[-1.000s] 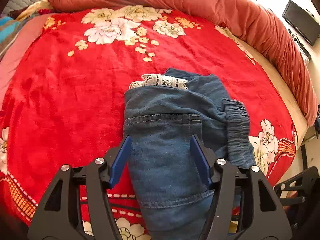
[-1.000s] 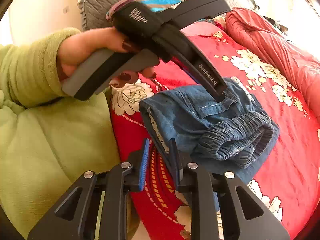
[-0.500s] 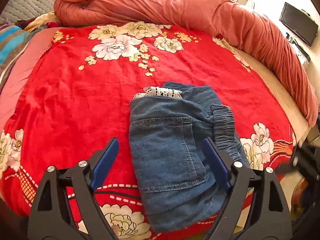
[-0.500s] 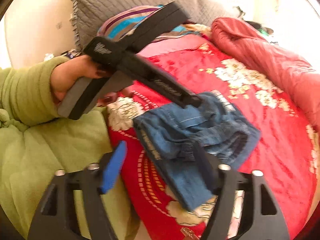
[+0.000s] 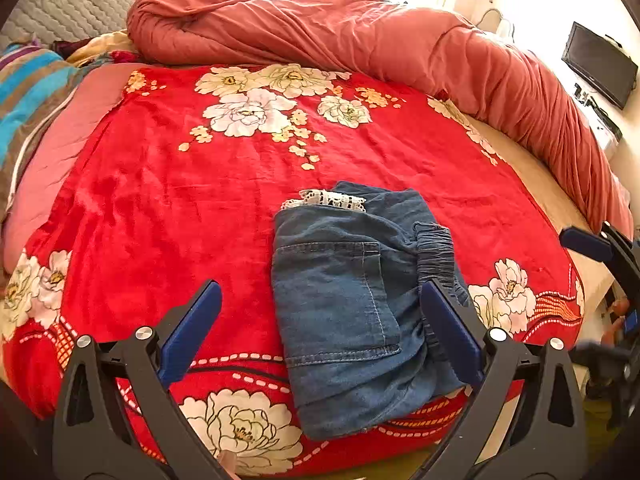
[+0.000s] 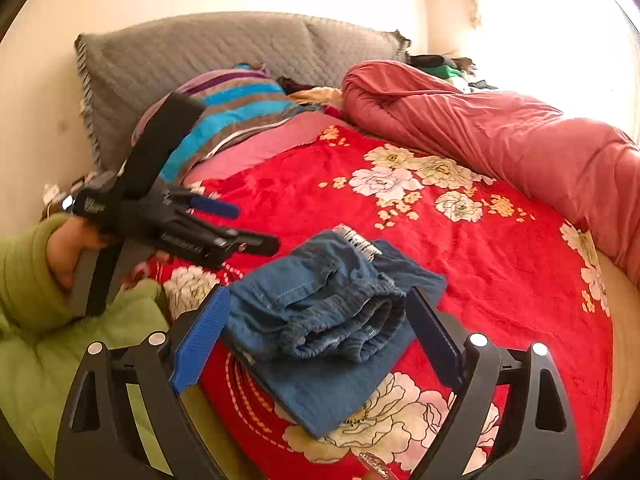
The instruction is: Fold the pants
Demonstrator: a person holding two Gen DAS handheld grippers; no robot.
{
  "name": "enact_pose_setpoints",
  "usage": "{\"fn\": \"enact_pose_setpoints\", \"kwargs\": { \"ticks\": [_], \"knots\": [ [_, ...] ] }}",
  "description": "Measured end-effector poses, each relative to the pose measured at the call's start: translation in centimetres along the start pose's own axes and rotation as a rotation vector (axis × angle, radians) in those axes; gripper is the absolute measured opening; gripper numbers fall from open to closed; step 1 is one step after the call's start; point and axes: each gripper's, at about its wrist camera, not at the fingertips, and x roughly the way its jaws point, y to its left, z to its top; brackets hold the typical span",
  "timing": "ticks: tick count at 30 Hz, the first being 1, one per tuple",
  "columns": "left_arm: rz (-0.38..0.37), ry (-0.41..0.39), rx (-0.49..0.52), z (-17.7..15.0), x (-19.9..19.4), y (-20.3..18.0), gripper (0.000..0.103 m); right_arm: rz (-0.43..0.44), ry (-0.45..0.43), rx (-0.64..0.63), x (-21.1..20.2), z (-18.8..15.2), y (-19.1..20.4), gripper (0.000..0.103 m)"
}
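Note:
The blue denim pants lie folded in a compact bundle on the red floral blanket, near the bed's front edge, with white lace trim at the far end and the elastic waistband on the right. They also show in the right wrist view. My left gripper is open and empty, held above and short of the pants; it also shows in the right wrist view. My right gripper is open and empty, hovering on the waistband side.
A rolled salmon-red duvet runs along the far and right side of the bed. Grey quilted pillows and a striped blanket lie at the head. A green quilted garment is at the near left. A monitor stands beyond the bed.
Both grippers have opened wide and let go of the pants, then pulled back and up. The folded pants stay put on the blanket.

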Motion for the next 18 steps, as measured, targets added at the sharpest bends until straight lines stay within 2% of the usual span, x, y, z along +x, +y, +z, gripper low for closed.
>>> {"fn": "enact_pose_setpoints", "kwargs": {
  "ticks": [6,18],
  "knots": [
    [0.006,-0.010,-0.008,-0.1,-0.4,0.3,0.093,-0.058,-0.004,0.073,0.2,0.2,-1.6,0.088],
    [0.036,0.004,-0.006,-0.7,0.8,0.9,0.093,-0.151,0.064,0.185,2.4,-0.9,-4.2,0.088]
  ]
}}
